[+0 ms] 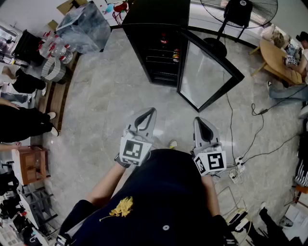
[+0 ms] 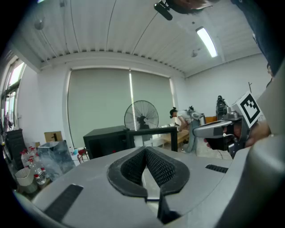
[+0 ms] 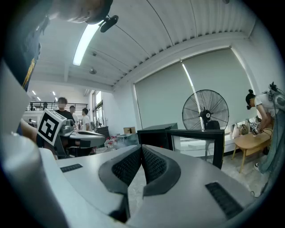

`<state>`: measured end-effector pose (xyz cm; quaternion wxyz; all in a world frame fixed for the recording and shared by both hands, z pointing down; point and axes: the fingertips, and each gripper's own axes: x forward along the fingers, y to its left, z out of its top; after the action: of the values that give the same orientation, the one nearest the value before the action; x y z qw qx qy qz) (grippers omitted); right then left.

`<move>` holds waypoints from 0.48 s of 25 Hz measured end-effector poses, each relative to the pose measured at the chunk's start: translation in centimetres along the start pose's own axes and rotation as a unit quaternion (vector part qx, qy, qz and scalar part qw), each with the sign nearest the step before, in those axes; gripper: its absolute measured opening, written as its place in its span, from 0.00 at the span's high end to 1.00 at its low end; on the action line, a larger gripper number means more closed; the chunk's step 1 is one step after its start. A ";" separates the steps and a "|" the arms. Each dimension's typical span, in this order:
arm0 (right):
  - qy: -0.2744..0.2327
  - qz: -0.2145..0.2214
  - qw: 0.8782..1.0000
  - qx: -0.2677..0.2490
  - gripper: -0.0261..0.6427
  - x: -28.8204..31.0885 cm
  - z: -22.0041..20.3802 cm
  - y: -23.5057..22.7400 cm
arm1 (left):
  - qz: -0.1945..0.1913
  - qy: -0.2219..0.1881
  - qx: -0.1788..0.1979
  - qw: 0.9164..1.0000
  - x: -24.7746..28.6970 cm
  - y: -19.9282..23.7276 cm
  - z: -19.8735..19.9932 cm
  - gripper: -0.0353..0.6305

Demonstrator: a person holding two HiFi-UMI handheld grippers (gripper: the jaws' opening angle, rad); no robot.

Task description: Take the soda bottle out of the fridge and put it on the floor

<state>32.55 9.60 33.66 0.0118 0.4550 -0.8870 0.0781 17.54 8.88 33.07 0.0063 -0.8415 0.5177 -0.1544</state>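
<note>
Ahead, a fridge (image 1: 150, 19) stands open on grey floor (image 1: 110, 96); left gripper (image 1: 150, 113), right gripper (image 1: 199, 121) clenched empty.

Fridge (image 1: 155, 17) ahead (door (image 1: 204, 74) swung right), fan (image 1: 239, 10) beyond.

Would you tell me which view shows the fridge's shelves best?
The head view: it looks into the open fridge, shelves and drinks visible. The left gripper view shows only its dark front from afar; the right gripper view shows mostly its glass door.
</note>
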 end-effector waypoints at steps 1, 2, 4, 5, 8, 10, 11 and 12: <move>0.002 0.001 1.000 0.003 0.97 0.0 0.0 0.0 | 0.003 0.004 0.000 1.000 -0.2 0.2 -0.1 0.92; 0.004 0.001 1.000 0.006 0.97 0.0 -0.1 0.0 | 0.006 0.009 0.000 1.000 -0.3 0.3 -0.1 0.92; 0.006 0.003 1.000 0.015 0.97 0.2 -0.2 -0.2 | 0.015 0.017 -0.001 1.000 -0.5 0.8 -0.2 0.92; 0.008 0.005 1.000 0.019 0.97 0.3 -0.3 -0.3 | 0.021 0.019 -0.004 1.000 -0.7 1.0 -0.1 0.92; 0.024 0.019 0.999 0.028 0.97 1.1 -1.2 -0.5 | 0.047 0.016 -0.022 0.999 -1.2 2.0 0.0 0.92; 0.037 0.031 0.998 0.033 0.97 2.1 -2.1 -0.7 | 0.061 0.033 -0.022 0.997 -1.6 2.6 -0.6 0.92; 0.043 0.038 0.998 0.035 0.97 2.6 -2.5 -0.9 | 0.068 0.044 -0.020 0.997 -2.0 2.9 -1.1 0.92; 0.049 0.044 0.997 0.035 0.97 3.1 -2.8 -1.0 | 0.077 0.049 -0.020 0.996 -2.3 3.2 -1.4 0.92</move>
<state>31.37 6.94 36.86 0.0357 0.4114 -0.9011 0.1322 13.42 9.62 33.24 -0.0241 -0.7904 0.5837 -0.1842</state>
